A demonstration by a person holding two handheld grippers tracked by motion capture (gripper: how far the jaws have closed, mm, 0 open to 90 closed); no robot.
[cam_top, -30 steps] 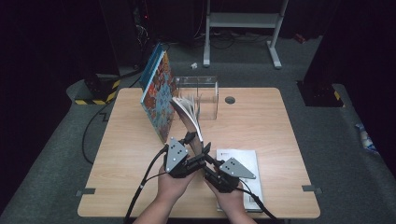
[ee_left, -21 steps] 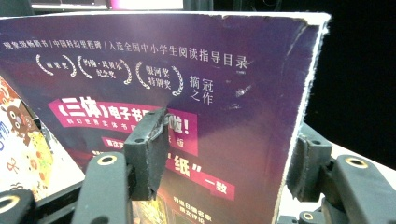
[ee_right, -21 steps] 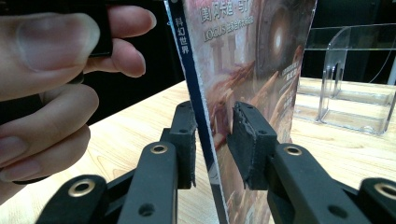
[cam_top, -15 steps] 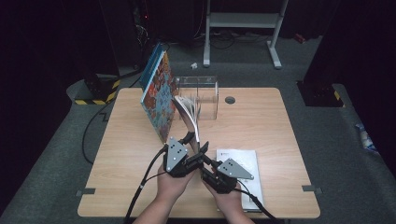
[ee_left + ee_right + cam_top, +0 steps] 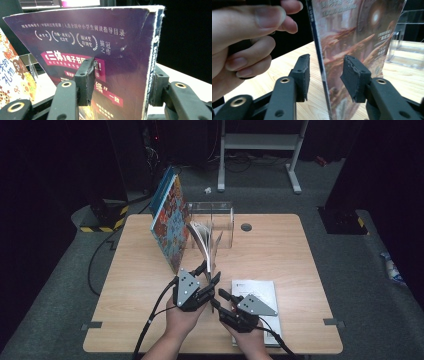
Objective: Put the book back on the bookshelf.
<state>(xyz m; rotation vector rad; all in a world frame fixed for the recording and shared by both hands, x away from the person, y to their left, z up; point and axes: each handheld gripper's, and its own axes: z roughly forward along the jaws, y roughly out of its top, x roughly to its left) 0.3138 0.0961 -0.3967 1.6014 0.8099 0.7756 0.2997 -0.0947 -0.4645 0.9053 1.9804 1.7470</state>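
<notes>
Purple paperback book (image 5: 107, 62) stands upright near the table's (image 5: 300, 250) front edge, clamped across its thickness by the left hand-held gripper (image 5: 206, 276), whose jaws have just closed further. The right hand-held gripper (image 5: 325, 75) straddles its cover, jaws just opened, pads clear. Its lower edge is hidden.

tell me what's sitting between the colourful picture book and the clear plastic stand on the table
In the high view, a fan of thin white-edged books leans between the picture book and the clear stand, with no bare table showing between them.
</notes>
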